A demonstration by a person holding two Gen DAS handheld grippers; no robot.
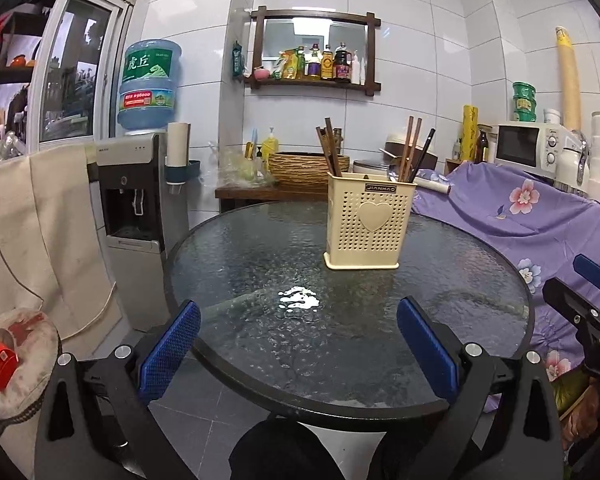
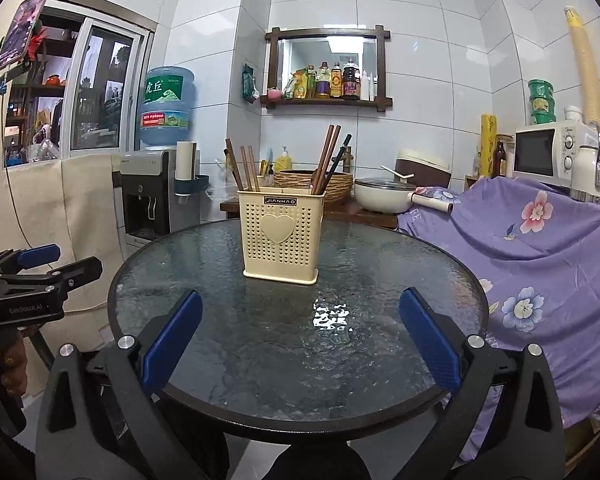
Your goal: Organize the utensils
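- A lived-in home kitchen with white wall tiles.
- A microwave (image 2: 550, 152) stands on the right by stacked green tubs (image 2: 541, 101).
- Sauce bottles (image 2: 336, 80) line a wooden wall shelf (image 2: 327, 102).
- A water dispenser (image 2: 150, 196) carries a blue jug (image 2: 167, 106).
- A chopstick caddy (image 2: 281, 234) stands on the round glass worktop (image 2: 284, 360).

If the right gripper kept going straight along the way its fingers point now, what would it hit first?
Probably the cream utensil holder standing on the round glass table. The right gripper is open and empty above the table's near edge, with only bare glass between. The holder sits slightly left of centre, so a narrow miss is possible.
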